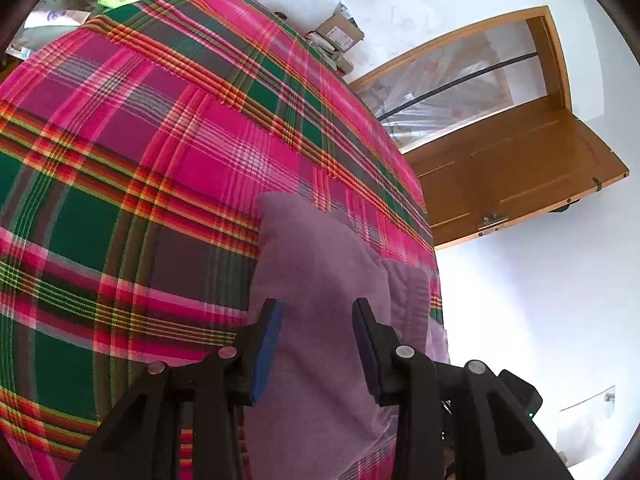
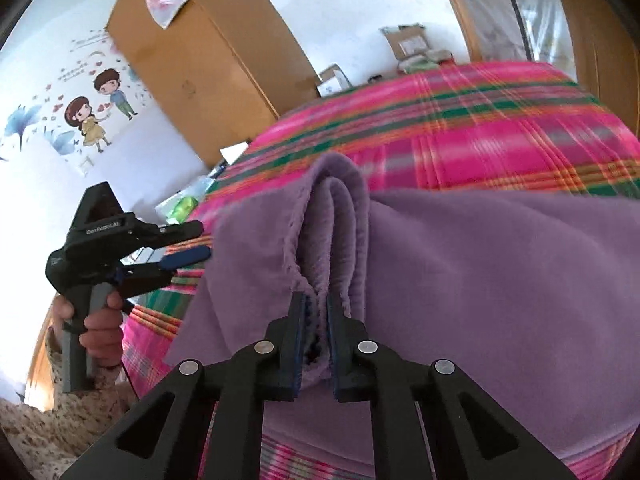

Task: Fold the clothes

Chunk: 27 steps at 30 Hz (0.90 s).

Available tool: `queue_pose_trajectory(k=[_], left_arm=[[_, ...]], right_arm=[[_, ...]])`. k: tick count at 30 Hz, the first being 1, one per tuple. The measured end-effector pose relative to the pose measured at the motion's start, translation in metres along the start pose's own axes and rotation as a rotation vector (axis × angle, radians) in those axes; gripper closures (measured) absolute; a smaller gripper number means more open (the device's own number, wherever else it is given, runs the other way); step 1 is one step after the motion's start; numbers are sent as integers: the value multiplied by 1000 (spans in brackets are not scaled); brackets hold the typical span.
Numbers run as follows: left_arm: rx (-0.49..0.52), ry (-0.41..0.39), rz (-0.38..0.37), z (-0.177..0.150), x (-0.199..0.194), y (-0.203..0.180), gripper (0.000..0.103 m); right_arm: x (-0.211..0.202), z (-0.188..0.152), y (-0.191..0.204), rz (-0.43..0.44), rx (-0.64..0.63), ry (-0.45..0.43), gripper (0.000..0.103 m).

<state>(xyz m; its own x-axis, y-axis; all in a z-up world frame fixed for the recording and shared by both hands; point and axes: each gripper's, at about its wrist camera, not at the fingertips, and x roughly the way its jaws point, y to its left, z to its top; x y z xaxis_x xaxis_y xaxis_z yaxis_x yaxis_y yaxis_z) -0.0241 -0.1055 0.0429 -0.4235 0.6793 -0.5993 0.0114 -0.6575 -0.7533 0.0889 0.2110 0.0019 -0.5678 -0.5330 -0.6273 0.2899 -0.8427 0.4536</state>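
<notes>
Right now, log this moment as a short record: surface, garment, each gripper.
surface: plaid blanket, pink and green
garment: purple fleece cloth, partly folded, lying on the blanket
right gripper: shut on a bunched fold of the cloth
left gripper: open, cloth between its fingers, not pinched
left hand: holds the left gripper's handle

Garment on the bed, a gripper at each end

The folded garment (image 2: 480,280) lies on the plaid blanket (image 1: 140,160) near its edge. The right gripper (image 2: 317,312) pinches a bunched fold of it; the left gripper (image 1: 316,320) straddles its other end, pads apart. Cardboard boxes (image 1: 340,32) sit behind the bed, a wooden door (image 1: 520,168) to their right.
</notes>
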Motion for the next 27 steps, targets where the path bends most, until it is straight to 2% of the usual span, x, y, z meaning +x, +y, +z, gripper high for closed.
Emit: queue_pose_trajectory(k=[3,4,5,7,8,15,19,21,23,24,27], left_arm=[[-3,3,2,0,0,2,65],[-2,3,3,0,-1,2,65],[-3,1,5,0,-2,2,65],[-2,0,9,0,-2,2,65],[-2,1,9,0,-1,2,65],[-6,7,15,-1,-1,3,65],[-14,7,22,-1,-1,5,65],[-17,9,23,0,-1,6,65],[-17,10,27,0,-1,6,65],[-16,11,28,0,-1,6,65],[-15,14,29,1,1,7,65]], right_arm=[[-2,4,2,-19,-19,-5,86],[-3,7,2,-33,-28,-10,80],[-4,9,2,-41,-37,-16,68],[-7,13,3,-53,-55,-25,55],[-6,16,3,-47,-65,-22,53],[15,40,17,-19,-152,-1,51],[31,55,22,20,-153,27,51],[37,63,19,27,-119,27,56],[40,67,18,24,-107,24,88],[41,68,18,13,-111,22,93],[38,69,16,-3,-115,7,96]])
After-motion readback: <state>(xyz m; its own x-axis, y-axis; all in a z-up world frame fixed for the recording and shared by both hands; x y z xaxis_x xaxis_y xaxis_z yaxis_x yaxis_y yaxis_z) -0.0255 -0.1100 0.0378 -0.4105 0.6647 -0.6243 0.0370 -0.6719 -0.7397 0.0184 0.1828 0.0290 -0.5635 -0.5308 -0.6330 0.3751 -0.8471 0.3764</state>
